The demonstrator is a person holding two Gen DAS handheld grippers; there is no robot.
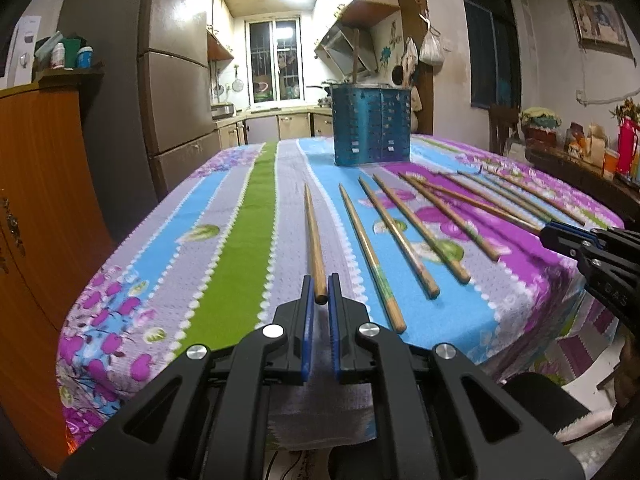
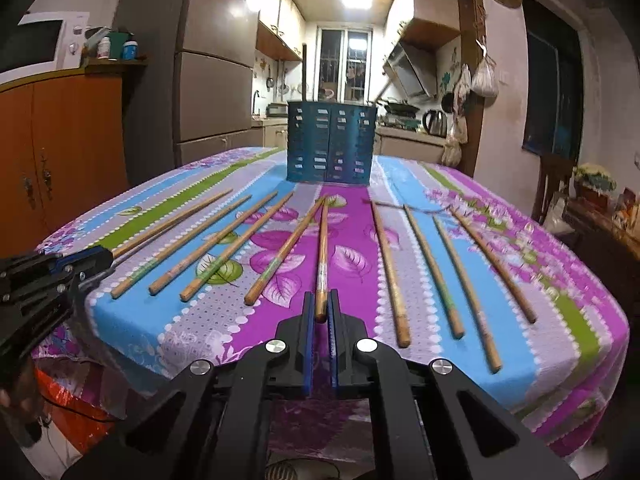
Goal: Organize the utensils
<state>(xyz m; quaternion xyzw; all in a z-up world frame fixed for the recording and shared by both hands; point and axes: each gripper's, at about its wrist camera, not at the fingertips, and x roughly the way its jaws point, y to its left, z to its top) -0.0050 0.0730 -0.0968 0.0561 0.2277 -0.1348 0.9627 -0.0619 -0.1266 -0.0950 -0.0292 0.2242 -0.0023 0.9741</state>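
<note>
Kitchen behind, flowered cloth over the surface [image 2: 520,264]. Left hand-held gripper [image 1: 320,300] clamped on the butt of the leftmost chopstick [image 1: 312,236]; right hand-held gripper [image 2: 320,312] likewise on a middle chopstick [image 2: 322,256] — both long axes pointing straight ahead toward the blue holder [image 2: 332,144] (upright, well beyond the tips).

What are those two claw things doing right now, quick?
Left gripper: closed on the thick end of the leftmost chopstick.
Right gripper: closed on the end of a middle chopstick.
</note>
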